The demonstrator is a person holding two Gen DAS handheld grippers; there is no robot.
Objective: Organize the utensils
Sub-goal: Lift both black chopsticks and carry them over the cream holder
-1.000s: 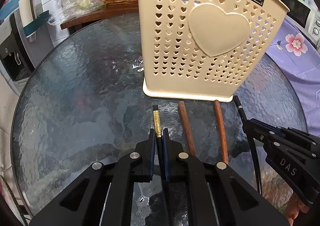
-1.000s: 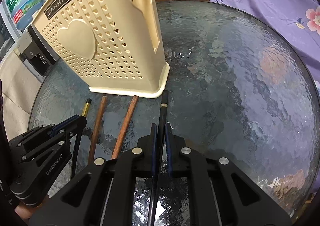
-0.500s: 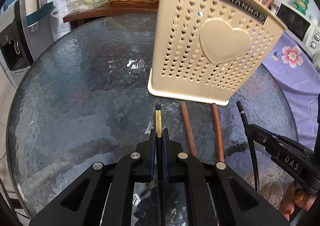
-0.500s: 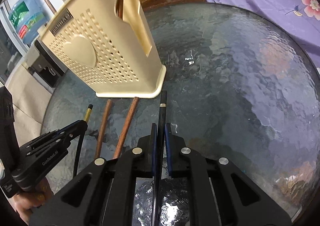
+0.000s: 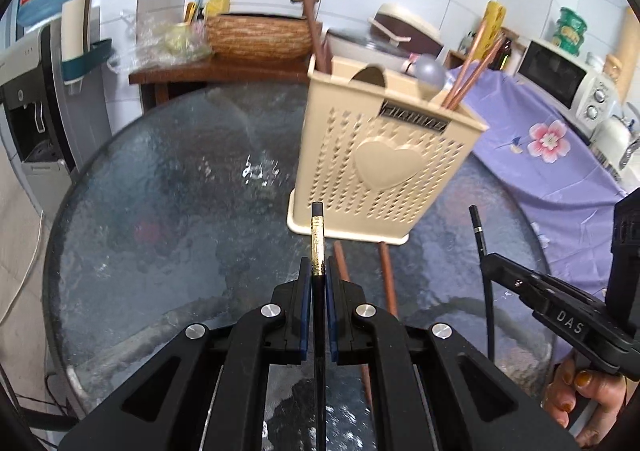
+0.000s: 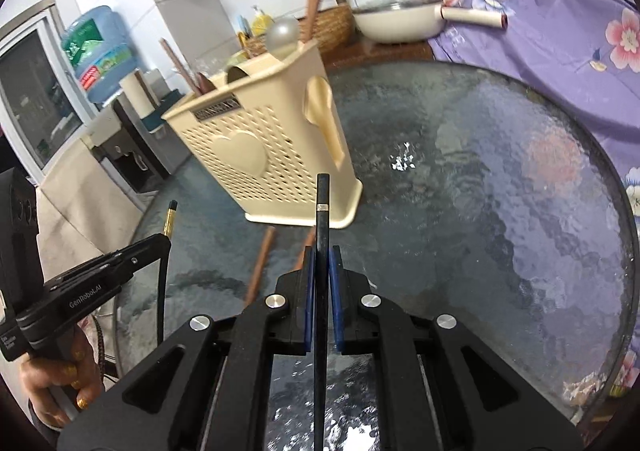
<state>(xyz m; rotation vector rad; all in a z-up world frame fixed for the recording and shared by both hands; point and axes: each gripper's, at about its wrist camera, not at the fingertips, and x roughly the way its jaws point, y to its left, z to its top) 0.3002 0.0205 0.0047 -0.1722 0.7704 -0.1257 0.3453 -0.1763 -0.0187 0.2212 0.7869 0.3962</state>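
A cream perforated utensil holder (image 5: 384, 167) (image 6: 264, 155) with a heart stands on the round glass table (image 5: 168, 219); several brown chopsticks and a spoon stick out of it. My left gripper (image 5: 318, 275) is shut on a black chopstick with a gold band (image 5: 317, 239), lifted off the glass. My right gripper (image 6: 321, 259) is shut on a black chopstick with a silver ring (image 6: 322, 207), also raised. Two brown wooden chopsticks (image 5: 387, 271) (image 6: 262, 255) lie on the glass in front of the holder, between the two grippers.
A purple flowered cloth (image 5: 548, 155) covers the counter at the right, with a microwave (image 5: 560, 79). Behind the table are a woven basket (image 5: 256, 37), a white pan (image 6: 400, 17) and a water dispenser with a blue bottle (image 6: 100, 51). A hand (image 5: 580, 399) holds each gripper.
Both grippers have risen and tilted up with their black chopsticks, which now hang clear of the glass. The holder appears smaller and farther, its top rim now in view.
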